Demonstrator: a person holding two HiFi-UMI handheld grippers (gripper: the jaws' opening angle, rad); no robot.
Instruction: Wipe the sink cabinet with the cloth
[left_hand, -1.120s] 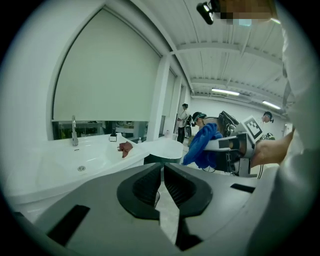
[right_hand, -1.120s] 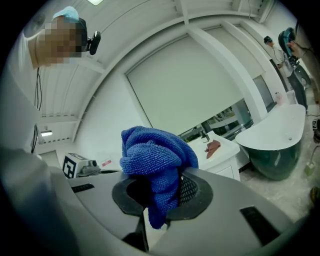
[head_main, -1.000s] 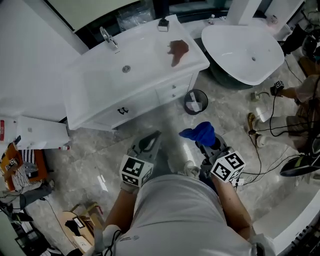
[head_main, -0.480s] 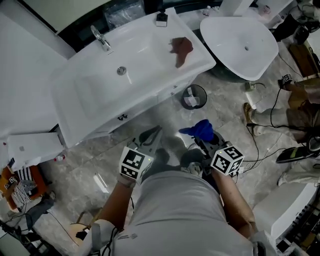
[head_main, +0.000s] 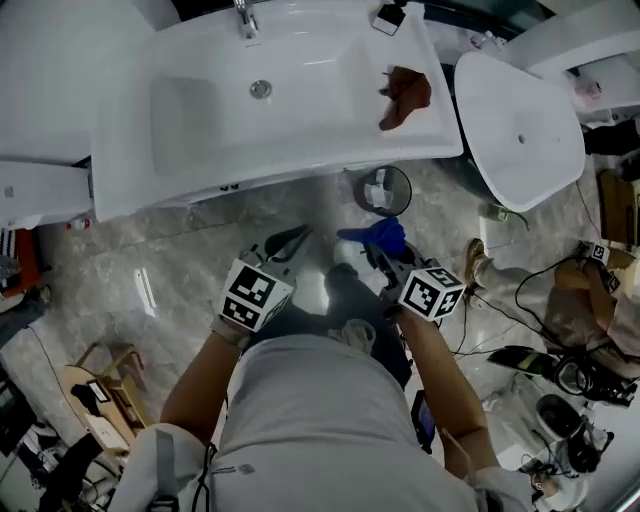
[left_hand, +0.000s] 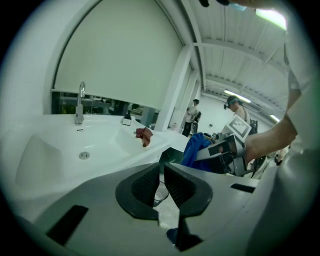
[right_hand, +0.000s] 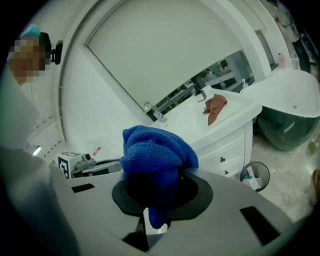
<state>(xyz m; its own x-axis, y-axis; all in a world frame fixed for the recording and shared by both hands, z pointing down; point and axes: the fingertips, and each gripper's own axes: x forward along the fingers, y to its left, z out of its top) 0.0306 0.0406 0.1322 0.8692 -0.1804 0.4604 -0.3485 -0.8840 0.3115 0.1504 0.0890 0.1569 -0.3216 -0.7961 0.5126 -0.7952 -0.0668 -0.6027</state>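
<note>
one blue cloth (right_hand: 155, 150), clamped in the right gripper (head_main: 378, 258), hides its jaws; the left gripper (left_hand: 161, 172) is closed, empty.

waste bin (head_main: 383, 190) on marble floor (head_main: 170, 270) | brown rag (head_main: 405, 92) | white basin (head_main: 520, 130)

Floor (head_main: 190, 290): grey marbled tile, glossy; fills the middle of the frame.
Sink cabinet (head_main: 300, 160): white, stands on the floor across the top of the frame; basin sunk left of centre, flat top at the right.
On cabinet top: brown rag (head_main: 404, 95), crumpled, near the right end; small dark thing (head_main: 388, 17) at the back edge above it; tap (head_main: 243, 15) at the back, above the drain (head_main: 260, 89).
On floor: round bin (head_main: 381, 190) just below the cabinet's right end, scraps inside; white tub (head_main: 520, 130) at upper right; cables (head_main: 500, 320) at right; clutter at lower left, too small to tell.
</note>
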